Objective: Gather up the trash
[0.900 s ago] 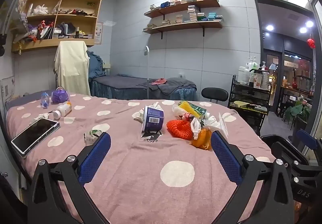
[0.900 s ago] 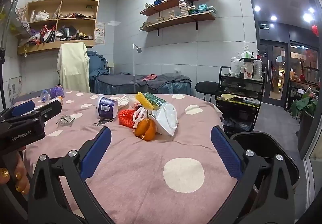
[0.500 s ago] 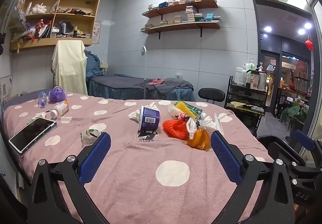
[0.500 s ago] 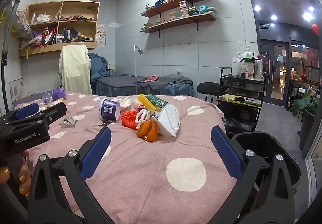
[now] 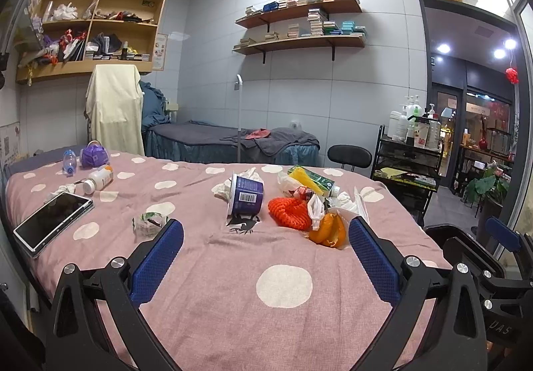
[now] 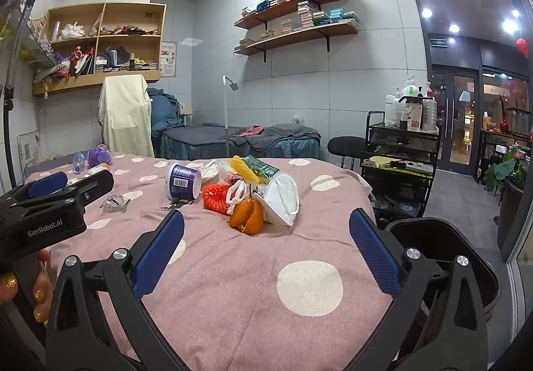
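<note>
Trash (image 5: 299, 204) still heaped mid-bed (image 5: 283, 284), untouched; both sets of jaws spread, empty, barely nearer, nothing collected yet.

Black bin (image 6: 443, 239) – lower part hidden behind right tongs' arm, inside too dark to tell. Trash pile (image 5: 313, 201): items overlap, back ones mostly covered. Tablet (image 5: 53, 221) corner cut by lens edge. Shelf boxes (image 5: 309, 14) too small to read – labels unclear
</note>
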A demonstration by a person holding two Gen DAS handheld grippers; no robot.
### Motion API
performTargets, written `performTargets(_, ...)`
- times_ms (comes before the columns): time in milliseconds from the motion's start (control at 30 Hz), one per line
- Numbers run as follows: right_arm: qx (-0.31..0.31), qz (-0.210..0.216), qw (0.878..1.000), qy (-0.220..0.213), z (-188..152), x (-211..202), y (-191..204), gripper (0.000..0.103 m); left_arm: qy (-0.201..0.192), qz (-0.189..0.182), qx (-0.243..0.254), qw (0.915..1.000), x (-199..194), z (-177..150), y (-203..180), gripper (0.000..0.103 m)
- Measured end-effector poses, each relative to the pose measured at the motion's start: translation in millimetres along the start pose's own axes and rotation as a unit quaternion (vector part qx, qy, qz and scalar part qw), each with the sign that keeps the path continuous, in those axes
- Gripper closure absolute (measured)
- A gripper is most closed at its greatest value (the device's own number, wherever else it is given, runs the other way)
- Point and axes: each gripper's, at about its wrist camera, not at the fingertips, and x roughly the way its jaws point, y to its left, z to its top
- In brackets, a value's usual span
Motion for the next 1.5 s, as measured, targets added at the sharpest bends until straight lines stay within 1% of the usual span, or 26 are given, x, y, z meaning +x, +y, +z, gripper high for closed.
performTargets(633, 0.006, 0.002, 1.000, 0.010, -1.0, 0.9, -1.6, 0.005, 0.014, 0.004, -0.004, 0.9999, 4.0, -2.4, 3.5, 0.006)
performTargets(1500, 0.005, 0.004, 1.000, 0.018, -2.8, 2.4, -0.1, 0.005, 0.016, 0.004, -0.005, 0.9998, 6.4, -5.4, 3.3, 0.006)
